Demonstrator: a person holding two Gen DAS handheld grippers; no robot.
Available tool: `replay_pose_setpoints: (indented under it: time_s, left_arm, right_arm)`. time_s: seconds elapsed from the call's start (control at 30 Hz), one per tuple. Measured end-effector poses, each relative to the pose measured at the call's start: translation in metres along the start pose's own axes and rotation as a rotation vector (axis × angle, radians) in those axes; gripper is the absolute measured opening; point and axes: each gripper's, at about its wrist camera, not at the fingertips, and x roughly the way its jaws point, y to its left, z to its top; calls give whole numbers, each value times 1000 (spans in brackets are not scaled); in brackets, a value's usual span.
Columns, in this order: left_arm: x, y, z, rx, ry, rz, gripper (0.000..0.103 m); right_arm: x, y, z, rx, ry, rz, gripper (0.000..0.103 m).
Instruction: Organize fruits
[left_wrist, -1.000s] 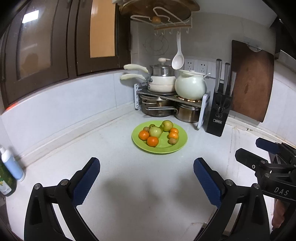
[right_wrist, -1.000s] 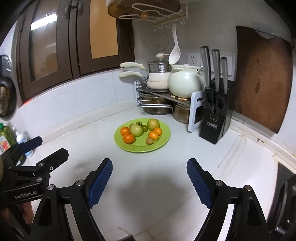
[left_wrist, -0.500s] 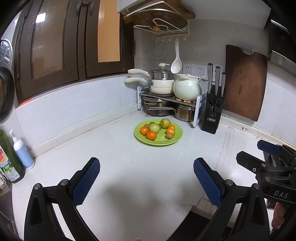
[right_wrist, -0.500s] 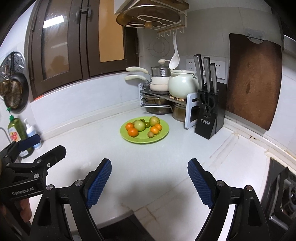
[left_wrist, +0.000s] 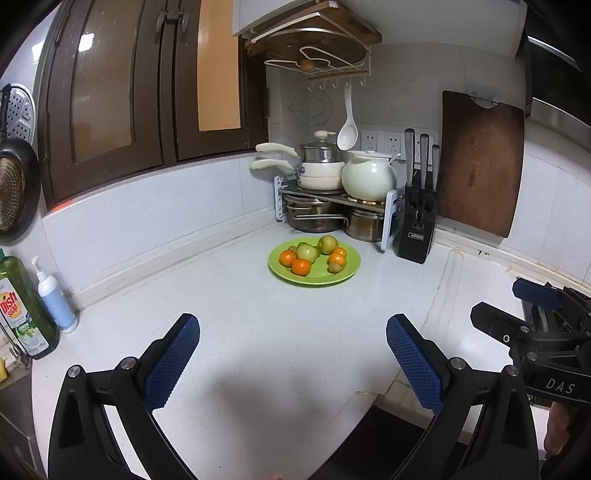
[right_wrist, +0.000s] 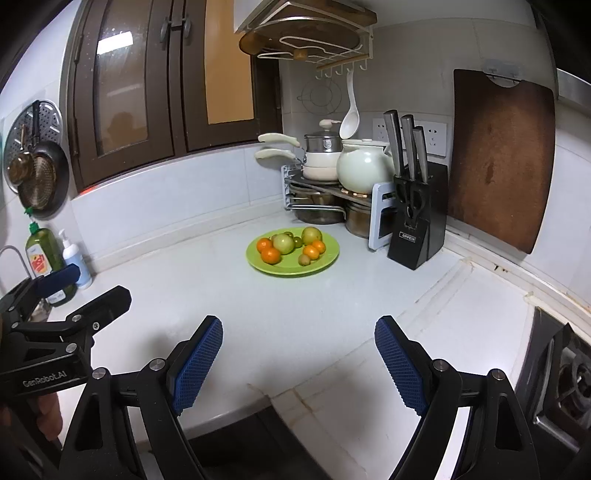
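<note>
A round green plate (left_wrist: 349, 270) on the white counter holds 4 oranges (left_wrist: 301, 267) and greenish fruits (left_wrist: 307, 252).

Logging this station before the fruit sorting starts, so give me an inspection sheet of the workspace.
Surface: white countertop, bare in front of both grippers.
Job's things: green plate holding oranges, greenish fruits and a small brownish fruit.
Clutter: knife block, pot rack with pans, cutting board against the wall, dish soap bottle, pump bottle.
Grippers: left gripper open, holding nothing; right gripper open, holding nothing.
Cables: nothing seen.
Surroundings: dark wooden cabinets, hanging ladle, stove edge.
</note>
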Motion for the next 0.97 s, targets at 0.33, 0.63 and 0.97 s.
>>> replay_pose_setpoints:
  time_s: [0.33, 0.63, 0.97]
  left_arm:
    - [-7, -5, -3, 8, -7, 7, 103]
    - [-9, -8, -3, 11, -8, 10, 103]
    - [-9, -10, -3, 11, -3, 6, 103]
  right_arm:
    - [-6, 1, -4, 5, -4, -1, 85]
    - [-8, 0, -6, 5, -3, -4, 85]
    - [-15, -4, -10, 5, -4, -6, 85]
